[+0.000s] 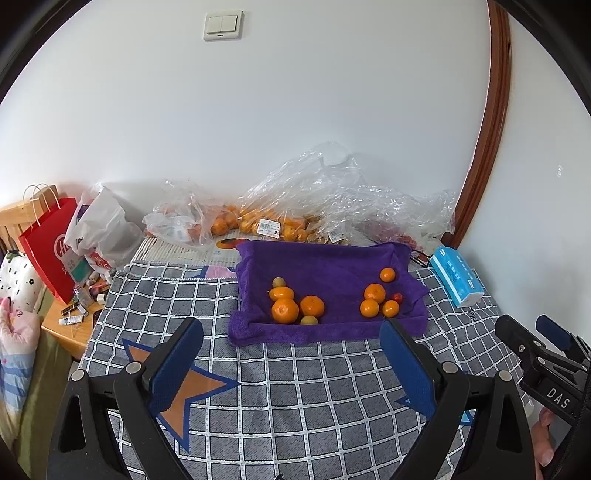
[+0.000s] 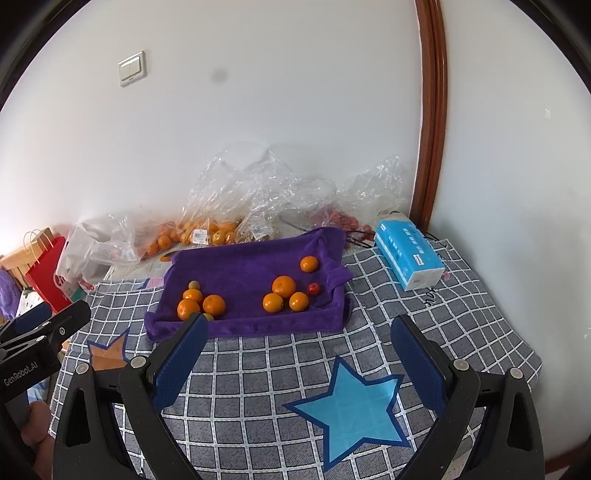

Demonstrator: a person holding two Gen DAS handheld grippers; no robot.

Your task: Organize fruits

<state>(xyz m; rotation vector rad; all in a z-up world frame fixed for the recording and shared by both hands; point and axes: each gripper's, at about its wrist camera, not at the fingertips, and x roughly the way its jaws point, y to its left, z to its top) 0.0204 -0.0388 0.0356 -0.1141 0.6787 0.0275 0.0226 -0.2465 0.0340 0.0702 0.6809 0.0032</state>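
It was a home bedroom: a grey checked star-patterned bedspread [image 1: 295, 387] lay against a white wall with a cream double light switch [image 1: 223, 25], beside a wooden bedside stand [image 1: 68, 328] holding a red paper shopping bag [image 1: 48, 243].

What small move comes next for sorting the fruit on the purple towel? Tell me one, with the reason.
Probably bring the right tool forward over the checked cloth toward the small red fruit on the purple towel. It lies among the orange citrus of the right-hand cluster, the odd one there, and both tools hang open and empty, short of the towel.
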